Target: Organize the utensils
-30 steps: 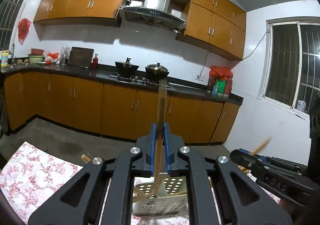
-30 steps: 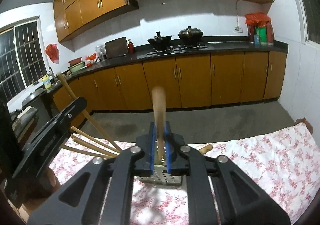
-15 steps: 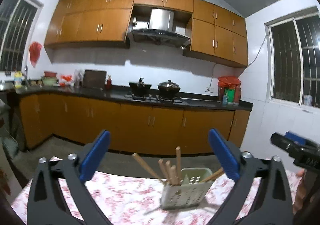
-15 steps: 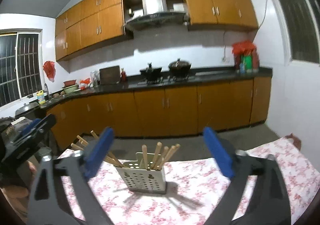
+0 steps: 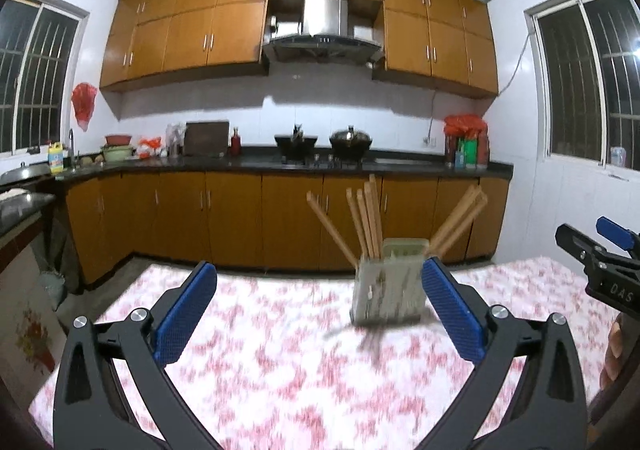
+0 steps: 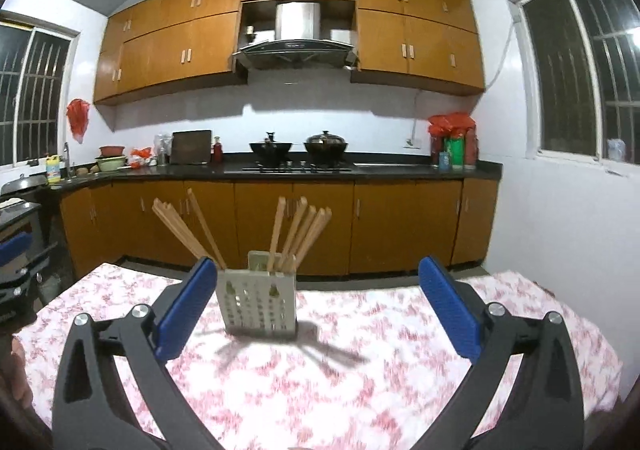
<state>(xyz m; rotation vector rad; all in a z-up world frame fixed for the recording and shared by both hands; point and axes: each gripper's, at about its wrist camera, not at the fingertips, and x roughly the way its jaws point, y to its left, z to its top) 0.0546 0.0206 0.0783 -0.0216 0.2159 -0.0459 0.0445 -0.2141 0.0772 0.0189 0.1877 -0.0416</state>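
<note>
Table with a flowered cloth
The table (image 6: pixel 400 390) wears a red-and-white cloth; a perforated holder (image 6: pixel 258 308) full of wooden chopsticks (image 6: pixel 298 236) stands near its far edge

The left black two-finger gripper with blue pads (image 5: pixel 320 302) is hovering above the worktop with its jaws spread wide, nothing between them. The right black two-finger gripper with blue pads (image 6: pixel 318 300) is hovering likewise, jaws equally wide and gripping nothing. Each is showing at the edge of the other's view: right gripper at the right edge, left gripper at the left edge.
</note>
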